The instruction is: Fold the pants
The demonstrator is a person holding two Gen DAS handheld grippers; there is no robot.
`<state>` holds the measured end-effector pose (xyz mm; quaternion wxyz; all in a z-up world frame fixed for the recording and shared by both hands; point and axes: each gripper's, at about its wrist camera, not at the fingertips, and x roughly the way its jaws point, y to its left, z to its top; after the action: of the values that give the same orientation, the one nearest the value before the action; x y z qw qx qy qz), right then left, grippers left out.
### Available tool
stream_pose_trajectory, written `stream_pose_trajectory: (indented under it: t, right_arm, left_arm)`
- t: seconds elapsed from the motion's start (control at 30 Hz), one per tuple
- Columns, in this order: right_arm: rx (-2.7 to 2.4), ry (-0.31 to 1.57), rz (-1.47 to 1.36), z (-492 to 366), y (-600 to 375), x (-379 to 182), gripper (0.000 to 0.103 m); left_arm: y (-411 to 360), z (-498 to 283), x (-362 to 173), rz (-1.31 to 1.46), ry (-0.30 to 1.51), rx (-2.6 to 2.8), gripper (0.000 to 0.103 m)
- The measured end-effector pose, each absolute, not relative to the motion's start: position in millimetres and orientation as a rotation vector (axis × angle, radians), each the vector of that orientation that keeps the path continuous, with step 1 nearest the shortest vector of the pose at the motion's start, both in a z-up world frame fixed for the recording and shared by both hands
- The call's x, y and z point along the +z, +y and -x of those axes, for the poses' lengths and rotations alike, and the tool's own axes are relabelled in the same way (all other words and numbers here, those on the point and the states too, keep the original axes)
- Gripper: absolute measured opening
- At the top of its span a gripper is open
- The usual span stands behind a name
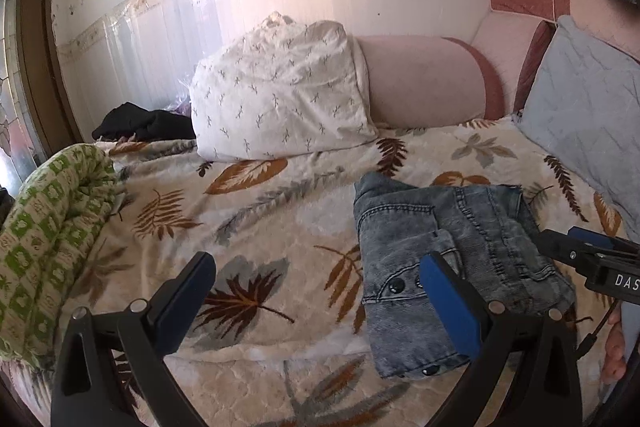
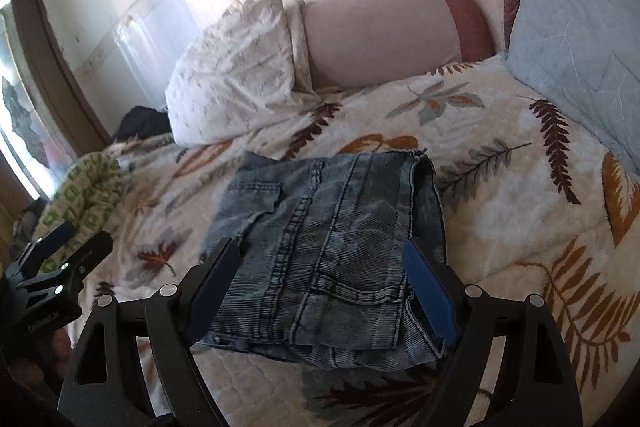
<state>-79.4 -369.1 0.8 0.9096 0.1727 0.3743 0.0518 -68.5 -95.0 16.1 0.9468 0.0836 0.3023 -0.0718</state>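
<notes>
Folded jeans (image 2: pixel 328 227) on leaf-print bedspread (image 2: pixel 500 155); right tongs (image 2: pixel 320 287) spread wide above them.

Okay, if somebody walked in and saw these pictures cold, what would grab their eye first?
Probably the folded jeans, a compact blue denim bundle lying on the leaf-print bedspread, right in front of the right gripper, whose jaws stand open around its near edge. Next, the white pillow leaning at the wall behind, and the green-patterned blanket bunched at the bed's left edge. The left gripper is open too, beside the jeans.
</notes>
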Motion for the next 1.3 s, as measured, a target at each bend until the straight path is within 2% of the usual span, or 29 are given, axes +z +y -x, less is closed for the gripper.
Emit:
stream_pose_trajectory:
  t: [0.57,0.77,0.93,1.17,1.3]
  right_arm:
    - [0.115,0.964,-0.284,67,-355,-41,0.084]
    - [0.13,1.016,-0.293,67,-363,-57,0.085]
    - [0.166,0.992,-0.291,70,-367,-44,0.085]
    - [0.106,0.867,-0.474,76,-424,-15,0.086]
    - [0.06,0.889,-0.612,73,-451,-26,0.086]
  left_arm:
    - [-107,47,-63,-0.313,0.785,-0.185,0.103]
    - [-103,43,-72,-0.273,0.79,-0.206,0.103]
    - [-90,35,-63,-0.197,0.823,-0.246,0.103]
    - [-68,20,-46,-0.095,0.747,-0.253,0.103]
    - [-70,9,-56,-0.104,0.768,-0.243,0.103]
